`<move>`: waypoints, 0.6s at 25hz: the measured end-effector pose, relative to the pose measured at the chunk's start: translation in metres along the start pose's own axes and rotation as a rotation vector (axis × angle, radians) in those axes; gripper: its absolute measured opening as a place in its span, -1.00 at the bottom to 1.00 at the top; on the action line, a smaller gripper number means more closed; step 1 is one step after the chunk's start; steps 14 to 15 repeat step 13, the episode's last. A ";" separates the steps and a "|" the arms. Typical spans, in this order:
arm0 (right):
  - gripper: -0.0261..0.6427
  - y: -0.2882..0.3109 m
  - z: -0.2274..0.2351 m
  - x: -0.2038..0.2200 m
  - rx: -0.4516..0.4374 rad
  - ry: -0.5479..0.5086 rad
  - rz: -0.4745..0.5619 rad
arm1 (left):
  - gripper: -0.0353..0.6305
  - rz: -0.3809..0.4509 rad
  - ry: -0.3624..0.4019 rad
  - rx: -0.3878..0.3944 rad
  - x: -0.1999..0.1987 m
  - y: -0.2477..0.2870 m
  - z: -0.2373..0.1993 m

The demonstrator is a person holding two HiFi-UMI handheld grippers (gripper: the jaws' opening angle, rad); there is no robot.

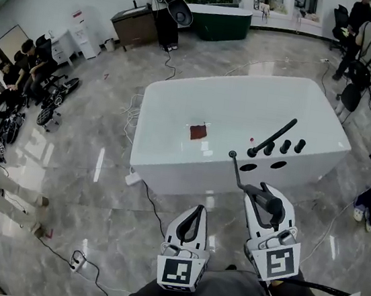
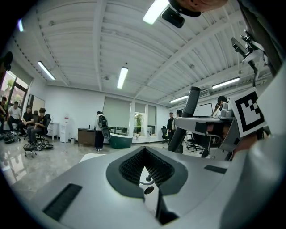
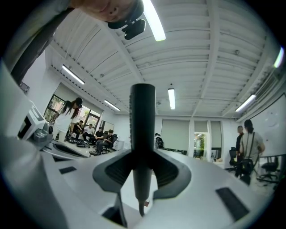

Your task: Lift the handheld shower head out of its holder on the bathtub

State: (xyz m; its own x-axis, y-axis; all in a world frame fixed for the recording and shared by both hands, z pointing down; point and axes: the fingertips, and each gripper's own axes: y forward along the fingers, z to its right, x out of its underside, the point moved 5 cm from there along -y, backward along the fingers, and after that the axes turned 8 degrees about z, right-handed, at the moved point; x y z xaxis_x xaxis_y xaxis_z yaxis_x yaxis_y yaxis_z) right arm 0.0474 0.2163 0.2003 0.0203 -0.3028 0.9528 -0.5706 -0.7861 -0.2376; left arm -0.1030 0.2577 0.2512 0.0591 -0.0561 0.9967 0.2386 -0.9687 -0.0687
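Gripping the black shower head (image 3: 142, 116), R gripper (image 1: 267, 203) is holding it just off the bathtub (image 1: 245, 104) near rim. L gripper (image 1: 196, 213) is sitting closed, empty. Bathtub is holding 1 brown square (image 1: 198, 131); its rim is carrying 3 knobs (image 1: 284, 147), 2 holes (image 1: 248, 166).

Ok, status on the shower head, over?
Right gripper shut on the shower head, held off the bathtub, hose trailing to its rim. Left gripper shut, empty. Nothing in the way.

Shower head: we see a slim black wand-shaped handheld shower head (image 3: 142, 129), upright, clamped between the right tongs (image 3: 143, 172), off the tub.
Bathtub: white rectangular bathtub (image 1: 182, 174) on the floor, just ahead.
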 end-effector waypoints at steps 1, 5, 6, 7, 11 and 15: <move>-0.50 0.002 0.000 0.001 -0.002 -0.001 0.001 | -0.88 0.001 -0.001 -0.004 0.000 0.001 -0.001; -0.50 0.001 0.001 0.002 -0.007 -0.004 0.006 | -0.88 -0.006 -0.002 -0.010 0.001 0.002 0.000; -0.50 0.000 0.003 0.002 -0.007 -0.003 0.007 | -0.88 -0.011 -0.001 -0.013 0.001 0.003 0.001; -0.50 0.000 0.005 0.001 -0.006 -0.001 0.007 | -0.88 -0.012 0.001 -0.012 0.001 0.005 0.003; -0.50 0.002 0.004 -0.002 0.000 0.003 0.004 | -0.88 0.021 0.004 0.020 -0.004 0.006 0.005; -0.50 0.002 0.001 -0.002 0.001 0.001 0.003 | -0.88 0.027 0.004 0.026 -0.006 0.004 0.003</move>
